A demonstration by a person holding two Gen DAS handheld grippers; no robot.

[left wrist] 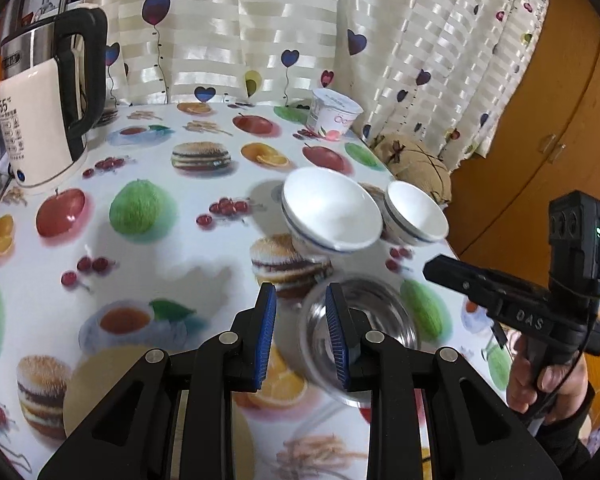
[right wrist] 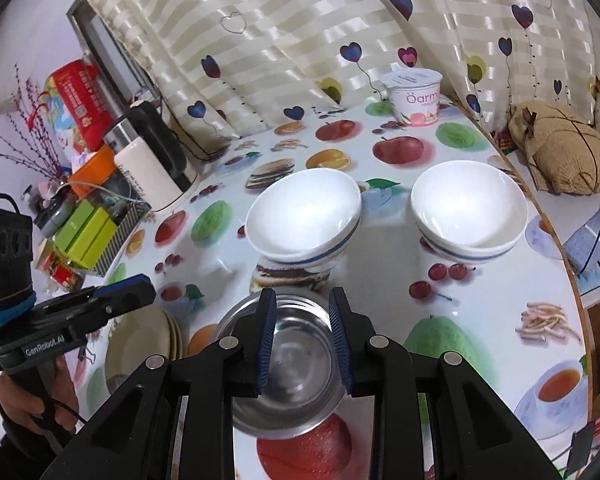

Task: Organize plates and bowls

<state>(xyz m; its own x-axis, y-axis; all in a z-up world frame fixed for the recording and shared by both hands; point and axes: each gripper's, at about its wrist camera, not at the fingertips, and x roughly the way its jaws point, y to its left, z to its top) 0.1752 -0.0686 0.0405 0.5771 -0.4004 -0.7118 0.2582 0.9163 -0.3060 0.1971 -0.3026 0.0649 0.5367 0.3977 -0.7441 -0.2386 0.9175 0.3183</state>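
**Tilted bowl stack just past the claws**

Both claws hang above the counter (right wrist: 500,300), each a little spread with nothing between its pads. The right claw (right wrist: 302,340) is over the steel bowl (right wrist: 300,364), which sits near the front edge. The left claw (left wrist: 300,336) is just left of that bowl, towards the plates (right wrist: 144,344).

Likely trouble: the left white bowl (right wrist: 304,216) leans on a second bowl under it, just beyond the steel one. A forward push or a nudge from the steel bowl could tip it off. Steel is slick, and the gap between the pads is narrower than the bowl, so only a rim pinch would work, and a shallow one may slip. The right white bowl (right wrist: 468,208) stands near the counter's right edge and could be knocked over it.

The right view shows the plates as a stack, with the left claw above them, and the steel bowl sharp. The left view blurs that bowl, half hides the plates, and alone shows the kettle (left wrist: 40,120) close and the right hand (left wrist: 540,376)
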